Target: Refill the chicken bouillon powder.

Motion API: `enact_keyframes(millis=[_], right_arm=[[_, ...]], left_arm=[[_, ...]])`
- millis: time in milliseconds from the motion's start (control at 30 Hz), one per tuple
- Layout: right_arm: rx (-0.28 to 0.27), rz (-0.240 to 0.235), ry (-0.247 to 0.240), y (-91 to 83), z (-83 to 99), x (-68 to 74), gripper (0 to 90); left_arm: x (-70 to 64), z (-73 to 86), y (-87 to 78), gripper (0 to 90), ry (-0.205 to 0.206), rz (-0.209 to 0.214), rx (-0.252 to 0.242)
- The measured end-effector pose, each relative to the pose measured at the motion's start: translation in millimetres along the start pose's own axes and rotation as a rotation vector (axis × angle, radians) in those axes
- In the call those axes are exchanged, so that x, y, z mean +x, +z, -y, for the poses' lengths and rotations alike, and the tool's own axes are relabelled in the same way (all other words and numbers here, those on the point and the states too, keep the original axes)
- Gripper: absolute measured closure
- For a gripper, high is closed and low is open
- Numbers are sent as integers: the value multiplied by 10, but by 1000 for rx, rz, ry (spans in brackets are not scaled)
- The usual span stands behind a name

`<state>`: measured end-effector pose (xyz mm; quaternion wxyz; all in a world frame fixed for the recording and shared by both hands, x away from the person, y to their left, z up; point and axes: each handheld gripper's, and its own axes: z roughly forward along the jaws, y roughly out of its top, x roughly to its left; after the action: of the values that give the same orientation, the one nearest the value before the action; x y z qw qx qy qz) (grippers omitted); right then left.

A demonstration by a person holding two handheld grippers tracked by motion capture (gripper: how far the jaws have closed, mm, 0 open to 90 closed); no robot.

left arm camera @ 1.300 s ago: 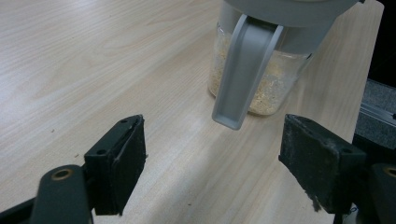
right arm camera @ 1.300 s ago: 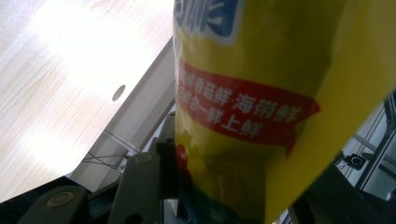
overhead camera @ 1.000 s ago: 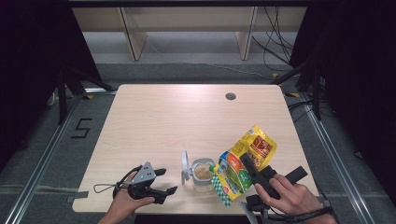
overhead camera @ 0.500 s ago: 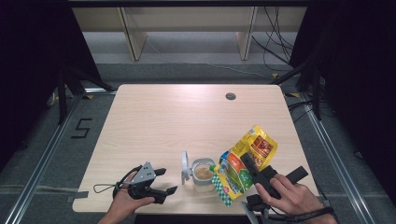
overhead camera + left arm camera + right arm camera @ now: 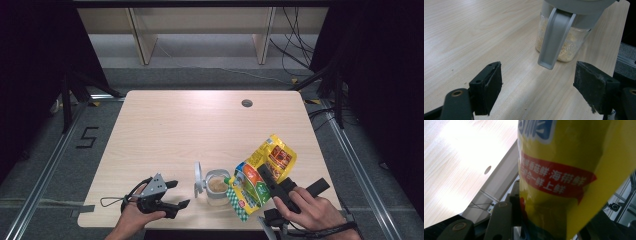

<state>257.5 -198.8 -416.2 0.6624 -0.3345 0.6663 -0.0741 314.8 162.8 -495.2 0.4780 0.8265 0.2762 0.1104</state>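
Note:
A clear jar [image 5: 217,186] with a grey flip lid [image 5: 199,178] standing open holds a tan grainy powder; it sits near the table's front edge. In the left gripper view the jar [image 5: 564,37] and its hanging grey lid tab [image 5: 554,42] are just ahead of my left gripper [image 5: 537,90], whose jaws stand wide apart and empty. In the high view the left gripper [image 5: 172,195] rests left of the jar. My right gripper [image 5: 267,182] is shut on a yellow-green snack bag [image 5: 260,175], tilted with its lower end by the jar's mouth. The bag [image 5: 564,170] looms close in the right gripper view.
The light wooden table [image 5: 200,130] has a round cable hole [image 5: 246,103] at the back right. A shelf unit [image 5: 200,30] stands beyond the table. Metal rails run along the floor on both sides.
The bag held by the right gripper has shifted very slightly; the left gripper stays where it was.

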Motion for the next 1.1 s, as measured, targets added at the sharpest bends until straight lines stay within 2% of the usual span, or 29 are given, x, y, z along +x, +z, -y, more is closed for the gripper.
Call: enact_keyframes(millis=[33,200,267,400,433,500,1100], right_arm=[[0,-3,-2,1,1,1,626],[-3,-4,-2,4,0,-4,626],[-3,0,-3,5,-2,-7,627],[-1,0,-3,5,3,-16,627],[-1,0,-5,5,5,-18,627],[9,-8,-28,-4,13,-33,627],[9,-8,-28,-10,19,-25,627]], left_arm=[[-11,5,3,220,-23,0,1],[-10,6,2,220,-22,0,1],[2,0,1,220,3,0,0],[0,2,1,220,-1,1,1],[-11,6,3,220,-24,0,1],[-10,6,2,219,-22,0,1],[-10,4,-4,220,-16,-9,0]])
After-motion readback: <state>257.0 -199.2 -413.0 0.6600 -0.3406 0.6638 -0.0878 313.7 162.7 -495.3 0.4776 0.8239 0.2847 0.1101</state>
